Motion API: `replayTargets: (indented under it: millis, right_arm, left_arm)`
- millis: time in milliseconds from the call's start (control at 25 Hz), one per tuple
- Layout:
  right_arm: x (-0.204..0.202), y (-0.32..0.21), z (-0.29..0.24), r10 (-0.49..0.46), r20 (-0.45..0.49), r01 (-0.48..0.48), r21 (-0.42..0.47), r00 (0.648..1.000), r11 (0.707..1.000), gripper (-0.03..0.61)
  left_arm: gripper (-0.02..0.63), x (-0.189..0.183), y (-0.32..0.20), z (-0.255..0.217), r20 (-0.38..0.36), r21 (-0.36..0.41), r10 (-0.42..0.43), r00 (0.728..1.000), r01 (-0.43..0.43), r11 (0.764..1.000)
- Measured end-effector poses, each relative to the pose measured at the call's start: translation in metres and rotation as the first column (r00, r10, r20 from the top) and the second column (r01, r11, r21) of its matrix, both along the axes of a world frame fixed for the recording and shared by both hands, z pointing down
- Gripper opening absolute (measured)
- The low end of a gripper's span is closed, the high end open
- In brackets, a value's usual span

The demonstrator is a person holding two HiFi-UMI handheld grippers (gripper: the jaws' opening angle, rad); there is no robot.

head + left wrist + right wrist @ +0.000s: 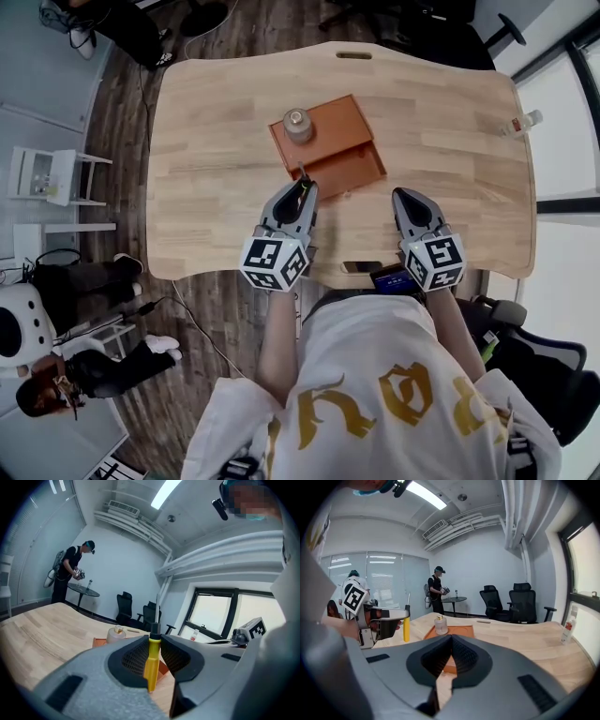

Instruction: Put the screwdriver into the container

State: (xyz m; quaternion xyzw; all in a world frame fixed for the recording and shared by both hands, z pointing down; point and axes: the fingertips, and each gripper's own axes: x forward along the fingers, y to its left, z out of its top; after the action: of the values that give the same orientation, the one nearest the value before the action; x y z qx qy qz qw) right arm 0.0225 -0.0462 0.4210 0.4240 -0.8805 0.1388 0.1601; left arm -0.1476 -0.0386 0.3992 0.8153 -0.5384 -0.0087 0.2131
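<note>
Left gripper (153, 640) clamps the screwdriver (151, 665) upright by its smooth yellow handle, probably light, rigid and slippery. Right gripper (451, 639) is closed and empty. Orange tray (342, 122) lies ahead.

**Operator:** What takes up room in the container (342, 127)?

**Technician:** A small jar (298, 125) stands on its far left part. The near right compartment is bare.

**Operator:** Which paths across the table (216, 178) are free?

**Technician:** The wood is bare left of the container. It is also bare to the right, as far as a plastic bottle (521, 123) near the far right edge. A phone (360, 267) lies at the near edge, between the left gripper (302, 187) and the right gripper (405, 197).
</note>
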Motion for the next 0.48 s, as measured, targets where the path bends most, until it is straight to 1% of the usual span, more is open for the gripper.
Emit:
replayTargets:
  millis: [200,360,480]
  right_arm:
    - [-0.001,-0.012,0.002,0.005,0.022,-0.005,0.010,1.000,1.000,0.009]
    - [0.000,-0.029,-0.003,0.003,0.040,-0.004,0.026,0.999,1.000,0.009]
    - [-0.003,-0.038,0.001,0.006,0.052,-0.007,0.016,0.999,1.000,0.009]
  left_arm:
    - [0.078,-0.004,-0.001,0.006,0.005,-0.014,-0.010,1.000,0.010,1.000]
    - [0.078,-0.003,-0.010,0.003,0.028,-0.017,-0.013,1.000,0.014,1.000]
    - [0.078,-0.003,-0.020,0.001,0.053,-0.014,-0.002,0.999,0.002,1.000]
